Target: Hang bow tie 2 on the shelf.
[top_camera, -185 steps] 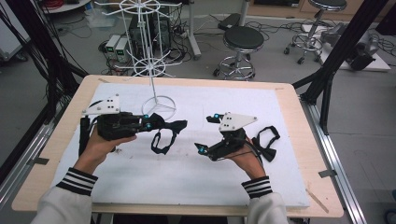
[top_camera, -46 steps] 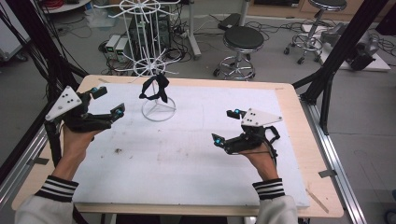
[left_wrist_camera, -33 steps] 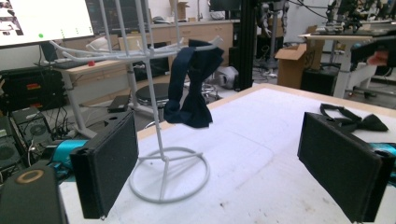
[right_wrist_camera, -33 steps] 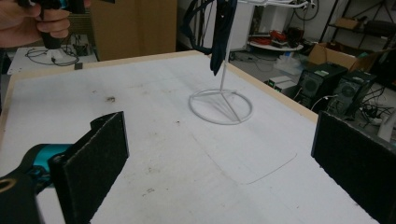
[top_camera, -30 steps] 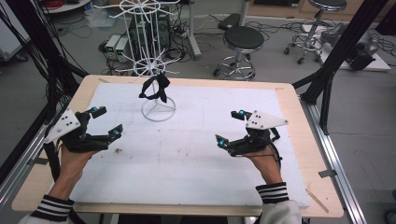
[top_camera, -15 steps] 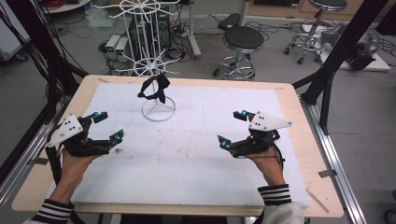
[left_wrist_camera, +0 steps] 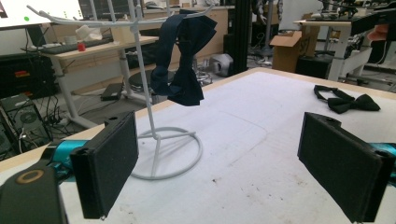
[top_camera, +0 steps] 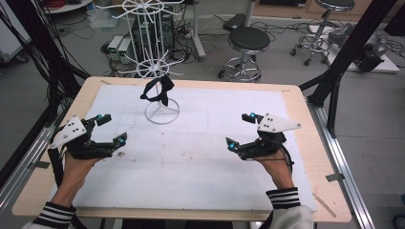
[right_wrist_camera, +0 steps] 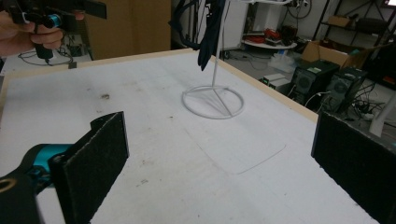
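Nearest the person, the left claw (top_camera: 109, 128) and the right claw (top_camera: 242, 130) hover low over the white mat (top_camera: 200, 157) on the bench (top_camera: 305, 119), each with its jaws spread wide and holding nothing, one at either side and well apart from each other. Farther back, the dark bow tie (top_camera: 157, 90) hangs from a low arm of the white wire rack (top_camera: 160, 71), draped over the hook with its long axis running roughly straight down and its knot end pointing at the rack's ring base (top_camera: 162, 112). In the left gripper view a second bow tie (left_wrist_camera: 345, 100) lies flat on the mat toward the far side. The drape looks loose, so a bump to the light rack from either claw could shake the bow tie off or tip the stand.
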A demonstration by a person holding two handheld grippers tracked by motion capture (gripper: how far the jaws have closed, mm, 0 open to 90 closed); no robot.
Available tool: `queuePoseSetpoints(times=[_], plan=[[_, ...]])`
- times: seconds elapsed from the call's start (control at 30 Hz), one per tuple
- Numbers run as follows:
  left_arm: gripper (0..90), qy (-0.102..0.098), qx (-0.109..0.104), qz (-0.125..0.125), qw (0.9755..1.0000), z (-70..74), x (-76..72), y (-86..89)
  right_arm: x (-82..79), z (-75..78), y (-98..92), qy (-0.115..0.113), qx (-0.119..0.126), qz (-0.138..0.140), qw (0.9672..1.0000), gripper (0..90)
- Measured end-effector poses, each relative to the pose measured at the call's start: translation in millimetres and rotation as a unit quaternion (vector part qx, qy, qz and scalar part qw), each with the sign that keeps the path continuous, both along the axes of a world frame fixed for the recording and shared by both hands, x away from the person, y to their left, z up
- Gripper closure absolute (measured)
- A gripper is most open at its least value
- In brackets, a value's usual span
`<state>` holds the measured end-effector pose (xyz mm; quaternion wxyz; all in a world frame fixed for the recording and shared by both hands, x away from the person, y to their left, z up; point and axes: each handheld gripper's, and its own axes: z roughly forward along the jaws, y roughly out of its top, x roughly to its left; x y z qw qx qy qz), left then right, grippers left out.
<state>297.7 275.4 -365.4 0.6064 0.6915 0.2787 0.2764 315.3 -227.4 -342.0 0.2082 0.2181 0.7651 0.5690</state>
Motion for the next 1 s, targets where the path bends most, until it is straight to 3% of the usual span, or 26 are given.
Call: queuePoseSetpoints(times=[0.17,0.3,0.4,0.7,1.0], plan=[[12.8,0.002,0.004,-0.002,1.0,-0.3,0.7,1.0,0.6,-0.8,-4.8,0.008,-0.007,-0.003,0.9999,3.4],[12.8,0.005,0.004,-0.008,0.9999,-0.9,1.1,0.0,-0.4,-0.4,-12.5,0.008,-0.033,-0.01,0.9994,3.4],[12.8,0.007,0.004,-0.015,0.9999,-1.3,1.8,-0.7,-0.8,-1.3,-22.8,0.015,-0.049,-0.018,0.9985,3.4],[12.8,0.011,0.009,-0.025,0.9996,-2.9,3.7,-5.3,-1.1,-4.6,-61.7,0.041,-0.066,-0.059,0.9952,3.4],[12.8,0.014,0.013,-0.035,0.9992,-3.6,5.7,-11.1,3.0,-9.5,-81.0,0.061,-0.087,-0.074,0.9916,3.4]])
